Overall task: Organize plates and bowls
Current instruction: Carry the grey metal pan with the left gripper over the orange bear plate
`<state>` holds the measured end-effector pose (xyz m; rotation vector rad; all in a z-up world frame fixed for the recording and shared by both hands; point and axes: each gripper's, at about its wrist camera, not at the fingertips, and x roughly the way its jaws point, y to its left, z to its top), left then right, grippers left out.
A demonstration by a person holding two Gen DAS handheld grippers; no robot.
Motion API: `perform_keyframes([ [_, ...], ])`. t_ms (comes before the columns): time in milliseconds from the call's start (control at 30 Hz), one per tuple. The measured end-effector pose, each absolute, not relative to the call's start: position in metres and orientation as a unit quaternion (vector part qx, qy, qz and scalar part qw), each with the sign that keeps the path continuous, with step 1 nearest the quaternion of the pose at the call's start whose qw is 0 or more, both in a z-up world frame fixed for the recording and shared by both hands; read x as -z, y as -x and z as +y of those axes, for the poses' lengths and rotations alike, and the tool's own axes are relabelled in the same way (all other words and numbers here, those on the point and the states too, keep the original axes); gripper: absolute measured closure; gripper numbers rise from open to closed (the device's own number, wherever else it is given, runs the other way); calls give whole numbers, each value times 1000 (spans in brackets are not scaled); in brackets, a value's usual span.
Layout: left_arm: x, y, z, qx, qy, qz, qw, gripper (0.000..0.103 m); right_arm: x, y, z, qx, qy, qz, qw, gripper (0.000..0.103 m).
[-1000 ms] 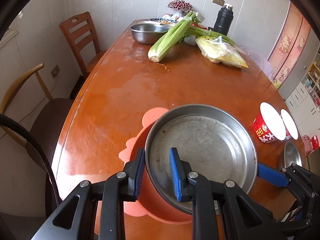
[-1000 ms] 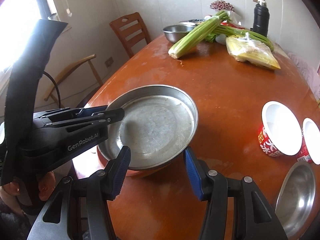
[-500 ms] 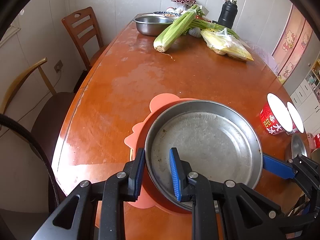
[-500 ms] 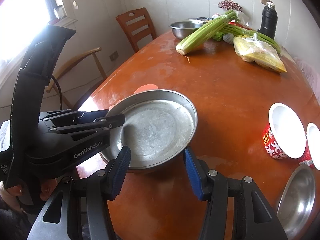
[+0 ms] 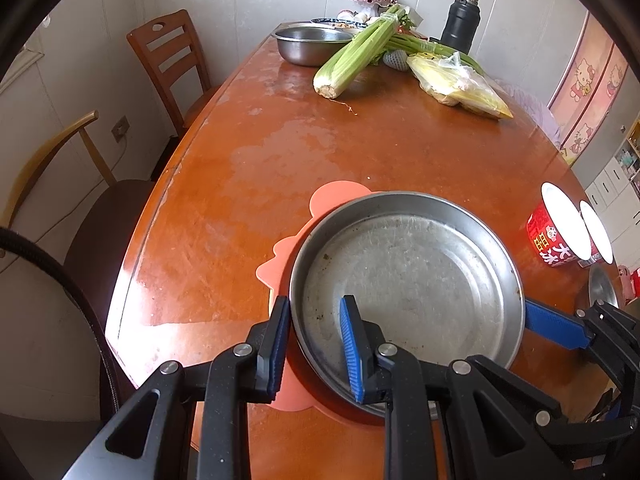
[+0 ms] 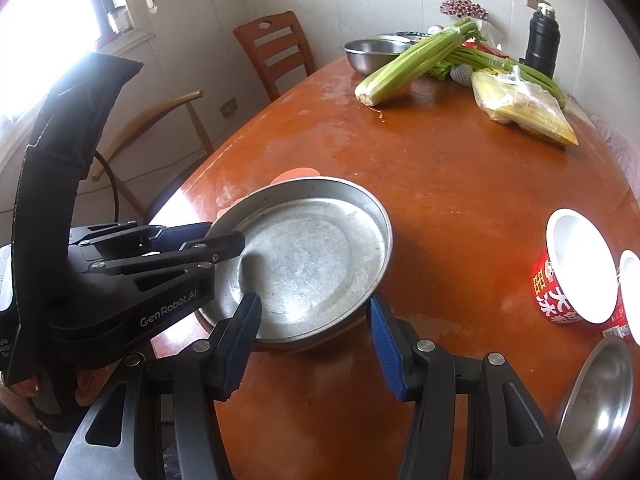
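I'm looking at dull, scratched metal on the pan (image 5: 412, 276), matt coral plastic on the mat (image 5: 340, 200) beneath, and glossy worn wood on the table (image 5: 248, 152).

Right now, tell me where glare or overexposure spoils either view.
Right wrist view: the window at upper left is blown out to white, and the white insides of the red cups are washed out. Left wrist view: those cup insides glare too, and pale sheen streaks the table.
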<state>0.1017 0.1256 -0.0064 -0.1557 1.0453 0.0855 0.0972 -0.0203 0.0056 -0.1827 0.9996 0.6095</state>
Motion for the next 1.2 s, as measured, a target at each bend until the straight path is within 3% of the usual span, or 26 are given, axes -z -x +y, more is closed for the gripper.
perform_keyframes([
  [1200,-9,-87,151,-80,109,477,869,77,-8,-96,-20,-314,100,455,827,45],
])
